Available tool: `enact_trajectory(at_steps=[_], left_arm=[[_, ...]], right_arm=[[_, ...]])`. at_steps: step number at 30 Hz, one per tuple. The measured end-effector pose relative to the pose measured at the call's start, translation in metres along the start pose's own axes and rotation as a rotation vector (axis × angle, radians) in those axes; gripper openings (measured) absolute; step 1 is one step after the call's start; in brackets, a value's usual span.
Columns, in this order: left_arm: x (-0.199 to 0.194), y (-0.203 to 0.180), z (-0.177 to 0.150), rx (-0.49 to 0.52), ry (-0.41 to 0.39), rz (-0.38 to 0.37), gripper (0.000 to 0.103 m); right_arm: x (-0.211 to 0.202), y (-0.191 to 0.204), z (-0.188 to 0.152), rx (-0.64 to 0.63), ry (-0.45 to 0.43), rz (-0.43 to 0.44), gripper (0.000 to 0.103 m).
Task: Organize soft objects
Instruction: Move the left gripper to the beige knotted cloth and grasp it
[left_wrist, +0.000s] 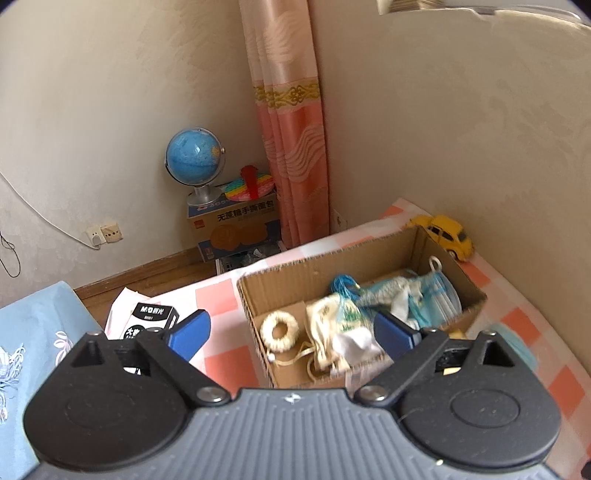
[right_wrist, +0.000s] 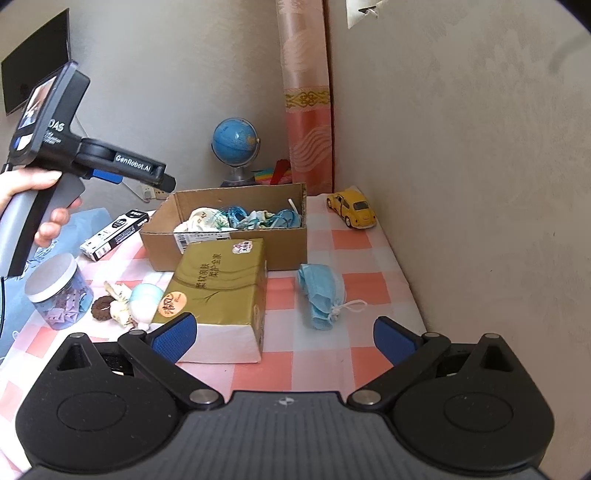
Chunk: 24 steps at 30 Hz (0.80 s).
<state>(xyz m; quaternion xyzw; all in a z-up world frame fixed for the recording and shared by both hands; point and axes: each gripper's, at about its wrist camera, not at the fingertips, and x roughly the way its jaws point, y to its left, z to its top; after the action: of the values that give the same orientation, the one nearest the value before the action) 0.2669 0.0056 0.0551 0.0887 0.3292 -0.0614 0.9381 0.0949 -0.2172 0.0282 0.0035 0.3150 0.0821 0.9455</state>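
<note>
An open cardboard box (left_wrist: 332, 264) stands on the checked tablecloth and holds soft things: a cream scrunchie (left_wrist: 279, 330), a cream drawstring pouch (left_wrist: 328, 325), blue cord and blue face masks (left_wrist: 439, 295). My left gripper (left_wrist: 293, 332) hovers above the box's near end, open, with nothing between its pads. In the right wrist view a hand holds it left of the box (right_wrist: 229, 251). My right gripper (right_wrist: 284, 336) is open low over the table. A gold tissue pack (right_wrist: 221, 288) lies just beyond its left finger, and a bundle of blue masks (right_wrist: 321, 291) lies ahead.
A yellow toy car (right_wrist: 352, 208) sits by the wall at the back right. At the left lie a clear jar (right_wrist: 59, 291), a black-and-white carton (right_wrist: 114, 232), a pale green soft ball (right_wrist: 146, 299) and a brown disc (right_wrist: 101, 308). A globe (right_wrist: 234, 142) stands on cartons beyond the table.
</note>
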Motion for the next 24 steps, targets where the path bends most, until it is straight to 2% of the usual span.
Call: enact_trajectory(at_steps=[8,16,24], left_arm=[[-0.025,-0.006,-0.027,0.059,-0.027,-0.025,0.1],[-0.03,-0.005,-0.054,0.073,0.01,-0.078,0.1],[-0.031,-0.005,-0.086,0.104,0.082,-0.16,0.1]], right_arm=[[-0.005,0.006,-0.005,-0.008,0.008,0.008,0.103],[-0.009,0.016,-0.005,-0.029,0.002,0.018,0.103],[-0.006,0.024,-0.006,-0.048,0.016,0.016,0.103]])
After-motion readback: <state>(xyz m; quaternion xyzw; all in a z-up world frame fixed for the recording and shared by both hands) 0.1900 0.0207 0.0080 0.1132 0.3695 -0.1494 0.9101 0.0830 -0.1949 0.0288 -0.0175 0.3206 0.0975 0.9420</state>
